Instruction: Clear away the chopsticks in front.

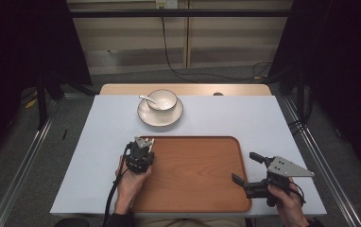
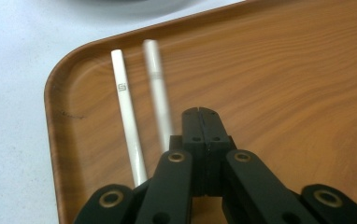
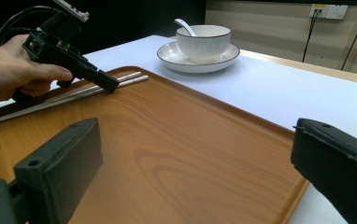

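Left gripper (image 1: pixel 145 142) sits over the near-left part of the wooden tray (image 1: pixel 202 198) in the high view, held in the person's left hand (image 1: pixel 130 182), its jaws pointing toward the tray's far left corner where the white chopsticks (image 1: pixel 149 140) lie. Right gripper (image 1: pixel 247 167) hovers at the tray's right edge, held in the right hand (image 1: pixel 287 203), its jaws spread wide with nothing between them. Beyond the tray, a white bowl (image 1: pixel 163 100) with a spoon (image 1: pixel 147 99) stands on a saucer (image 1: pixel 160 118) on the pale table (image 1: pixel 244 118).

From the left gripper view, the jaws are pressed together, tip to tip, with nothing clamped. Both chopsticks (image 2: pixel 129 116) lie on the tray (image 2: pixel 284 84) just to the left of the closed tips, roughly parallel to each other and running toward the rounded corner; the nearer one looks blurred.

From the right gripper view, its own two black jaws stand far apart at the bottom corners above bare tray wood (image 3: pixel 181 154). Farther off, the left gripper (image 3: pixel 111 86) has its closed tips down at the chopsticks (image 3: pixel 74 95), which lie along the tray's far rim. Behind them stand the bowl (image 3: pixel 203 43), spoon (image 3: pixel 184 25) and saucer (image 3: pixel 176 58)
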### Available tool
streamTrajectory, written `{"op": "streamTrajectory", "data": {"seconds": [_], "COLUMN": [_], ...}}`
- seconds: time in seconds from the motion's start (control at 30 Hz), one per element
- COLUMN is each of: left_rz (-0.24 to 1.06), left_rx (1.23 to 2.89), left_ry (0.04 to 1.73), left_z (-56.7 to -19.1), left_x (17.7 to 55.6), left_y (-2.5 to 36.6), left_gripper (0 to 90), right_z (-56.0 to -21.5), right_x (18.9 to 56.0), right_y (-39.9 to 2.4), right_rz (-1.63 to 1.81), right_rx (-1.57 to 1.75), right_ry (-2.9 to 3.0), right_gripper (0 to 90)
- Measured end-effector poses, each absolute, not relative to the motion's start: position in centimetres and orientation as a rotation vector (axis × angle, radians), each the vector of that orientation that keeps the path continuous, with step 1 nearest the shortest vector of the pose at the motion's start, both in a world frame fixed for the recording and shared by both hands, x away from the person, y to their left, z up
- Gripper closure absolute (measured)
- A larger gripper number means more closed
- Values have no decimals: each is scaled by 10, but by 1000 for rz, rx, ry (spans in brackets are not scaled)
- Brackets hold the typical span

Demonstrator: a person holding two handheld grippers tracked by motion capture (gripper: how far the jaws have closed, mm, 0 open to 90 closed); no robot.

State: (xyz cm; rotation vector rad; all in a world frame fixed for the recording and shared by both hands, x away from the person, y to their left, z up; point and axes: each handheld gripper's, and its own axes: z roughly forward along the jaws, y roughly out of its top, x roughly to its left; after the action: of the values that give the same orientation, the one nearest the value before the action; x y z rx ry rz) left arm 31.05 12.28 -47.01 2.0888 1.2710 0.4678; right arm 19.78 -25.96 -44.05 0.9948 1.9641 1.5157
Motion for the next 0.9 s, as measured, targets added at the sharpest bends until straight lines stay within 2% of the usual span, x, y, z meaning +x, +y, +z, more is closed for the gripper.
{"op": "streamTrajectory", "data": {"seconds": [0.9], "left_rz": [471], "left_rx": [2045], "left_ry": [1323], "left_z": [-471], "left_x": [311], "left_y": [140], "left_gripper": [900], "right_z": [-441], "right_x": [198], "right_y": [-260], "right_rz": [1514], "right_rx": [991], "right_ry": [1965], "right_gripper": [20]}}
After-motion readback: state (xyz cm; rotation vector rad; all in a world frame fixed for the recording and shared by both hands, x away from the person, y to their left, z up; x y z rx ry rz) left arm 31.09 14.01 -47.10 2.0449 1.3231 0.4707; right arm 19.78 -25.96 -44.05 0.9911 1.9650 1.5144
